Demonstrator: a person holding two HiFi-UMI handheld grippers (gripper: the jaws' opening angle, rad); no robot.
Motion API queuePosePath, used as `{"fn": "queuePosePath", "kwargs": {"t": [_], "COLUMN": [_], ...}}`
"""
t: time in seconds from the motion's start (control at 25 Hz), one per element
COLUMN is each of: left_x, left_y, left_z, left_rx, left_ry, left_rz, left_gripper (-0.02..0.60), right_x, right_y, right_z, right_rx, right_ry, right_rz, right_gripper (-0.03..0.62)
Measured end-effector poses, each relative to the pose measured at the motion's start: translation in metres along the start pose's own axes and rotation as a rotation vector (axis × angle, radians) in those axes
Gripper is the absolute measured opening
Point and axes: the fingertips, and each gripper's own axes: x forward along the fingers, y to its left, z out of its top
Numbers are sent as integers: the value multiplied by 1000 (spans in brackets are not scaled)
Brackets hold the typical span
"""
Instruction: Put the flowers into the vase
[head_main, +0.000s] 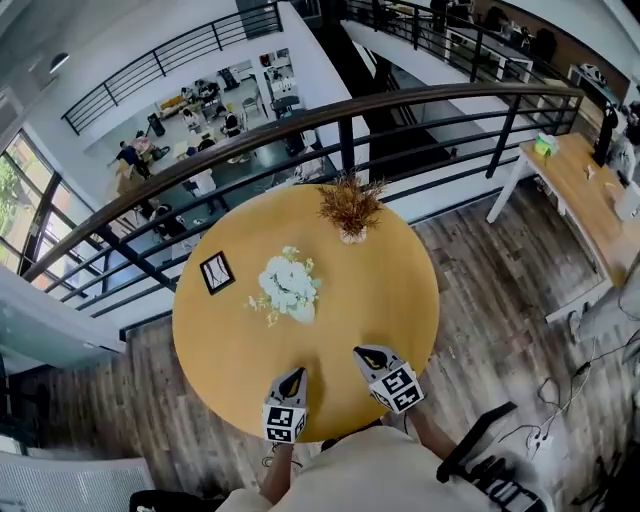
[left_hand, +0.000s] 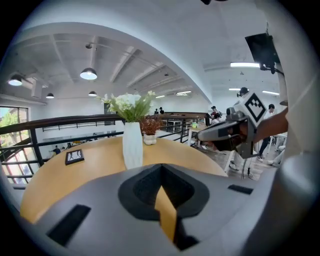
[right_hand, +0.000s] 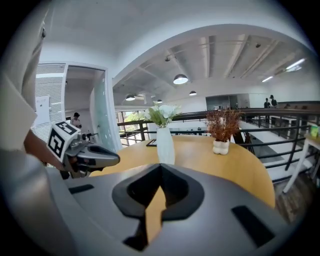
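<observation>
1. I am looking down on a round wooden table (head_main: 385, 300) that is standing beside a dark curved railing (head_main: 300, 122) above a lower floor.
2. The flowers (head_main: 288, 285), white blooms with green leaves, are sitting in the white vase (left_hand: 132, 145), which is standing upright near the middle of the table. From above, the blooms are covering most of the vase.
3. The left hand-held gripper (head_main: 296, 377) is hovering over the near edge of the table, its tip pointing toward the vase. In the left gripper view its jaws are meeting with nothing between them, so I am reading it as closed and empty.
4. The right hand-held gripper (head_main: 366, 354) is hovering just to the right of the left one, also over the near edge and pointing inward. In the right gripper view its jaws are pressing together on nothing, so it too is closed and empty.
5. Neither hand-held gripper is touching the vase or the flowers; both are staying well apart from them.
6. A dried plant (head_main: 350, 205) with brown fronds is standing in a small pale pot (right_hand: 220, 146) at the far side of the table, beyond the vase.
7. A small dark picture frame (head_main: 217, 272) is lying on the table to the left of the vase, apart from it.
</observation>
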Motion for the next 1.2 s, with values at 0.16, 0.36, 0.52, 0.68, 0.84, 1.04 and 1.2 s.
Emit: {"fn": "queuePosePath", "kwargs": {"t": [0.16,0.36,0.52,0.68,0.84,1.04,1.2], "left_x": [2,-31,-90,-139,-166,-178,-179], "left_y": [-35,-54,-50,-42,-48,-66,-79], "left_z": [11,12,-5,-33,-50,-48,-41], "left_rx": [31,69,58,24,13,23,32], "left_ry": [-46,-122,-124,-113,-126,-136,-157], "left_rz": [-61,-106,-120,-136,-143,-168,-181], "left_gripper": [6,6,6,6,6,6,6], "right_x": [-32,-43,-51,-55,-73,-97,-107], "right_y": [24,63,114,169,199,203,196], "right_z": [-22,-34,-31,-35,-43,-44,-42], "right_rx": [12,-17,-18,5,-2,-8,-16], "right_ry": [3,-4,-7,-7,-7,-21,-39], "right_rz": [-8,-46,-84,-101,-116,-154,-168], "right_gripper": [8,8,8,8,8,8,6]}}
